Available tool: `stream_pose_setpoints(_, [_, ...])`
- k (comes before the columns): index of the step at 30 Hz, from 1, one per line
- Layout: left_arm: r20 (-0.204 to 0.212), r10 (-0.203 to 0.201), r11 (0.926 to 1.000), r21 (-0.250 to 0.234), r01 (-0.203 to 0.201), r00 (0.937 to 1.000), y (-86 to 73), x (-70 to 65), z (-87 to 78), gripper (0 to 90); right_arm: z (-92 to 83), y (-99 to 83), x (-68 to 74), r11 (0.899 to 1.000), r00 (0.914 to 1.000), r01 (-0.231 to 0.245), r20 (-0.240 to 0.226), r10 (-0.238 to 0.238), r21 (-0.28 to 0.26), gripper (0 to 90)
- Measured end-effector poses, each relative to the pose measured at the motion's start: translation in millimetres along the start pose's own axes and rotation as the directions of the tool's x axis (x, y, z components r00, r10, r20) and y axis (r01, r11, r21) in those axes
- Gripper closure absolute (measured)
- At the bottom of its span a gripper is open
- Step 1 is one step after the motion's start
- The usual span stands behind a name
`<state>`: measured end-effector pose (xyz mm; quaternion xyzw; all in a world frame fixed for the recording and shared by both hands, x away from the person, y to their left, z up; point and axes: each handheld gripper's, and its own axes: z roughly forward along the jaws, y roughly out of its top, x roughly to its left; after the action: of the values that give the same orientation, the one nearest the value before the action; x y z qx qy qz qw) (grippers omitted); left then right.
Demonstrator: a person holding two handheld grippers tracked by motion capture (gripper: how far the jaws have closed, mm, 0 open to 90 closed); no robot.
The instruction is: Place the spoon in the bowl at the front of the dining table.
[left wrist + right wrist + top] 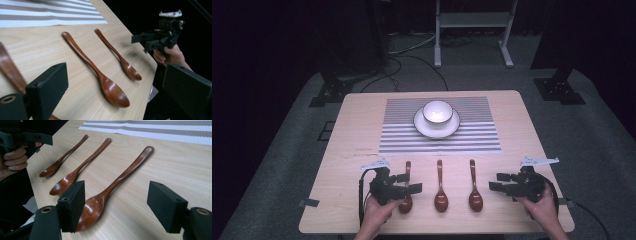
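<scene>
I judge this to be the very start of the job — nothing has been lifted yet. Three brown wooden spoons lie side by side on the worktop (337, 165), handles pointing toward the striped mat (482, 135), bowls toward me. On that mat sits a white bowl (437, 112) on a white plate (422, 128), and as far as I can tell from the high view the bowl holds nothing.

My left gripper (408, 183) sits right over the left spoon (407, 170), its jaws spread wide and gripping nothing; in the left gripper view that spoon's handle runs just beside the near jaw, touching the wood of the worktop rather than the pad. My right gripper (499, 181) hangs just beside the right spoon (474, 190), jaws likewise apart and empty; in the right gripper view the spoon's bowl lies between them, partly hidden behind one jaw. The middle spoon (440, 187) lies untouched, clear of both grippers.

So everything is left to do — close on a spoon, raise it, and, I'd guess, carry it up to the bowl or plate. The left side looks closest to a grasp, though I can't tell whether its jaws are low enough to catch the handle
</scene>
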<state>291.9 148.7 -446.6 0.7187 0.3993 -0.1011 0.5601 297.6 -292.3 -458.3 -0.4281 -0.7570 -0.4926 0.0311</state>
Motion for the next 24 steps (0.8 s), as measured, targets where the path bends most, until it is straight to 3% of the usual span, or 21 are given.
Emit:
stream_pose_setpoints(13, [0.073, -0.003, 0.9973, 0.074, -0.003, 0.9973, -4.6, -15.6, 30.5, 5.0, 11.7, 19.6, 3.3, 0.999, 0.9995, 0.022, -0.024, -0.021, 0.035, 29.6])
stream_pose_setpoints(24, [0.127, -0.005, 0.9888, 0.148, -0.014, 0.9919, -12.3, -28.0, 49.1, 5.1, 22.2, 34.2, 12.6, 0.997, 0.9975, 0.057, -0.044, -0.055, 0.057, 30.7])
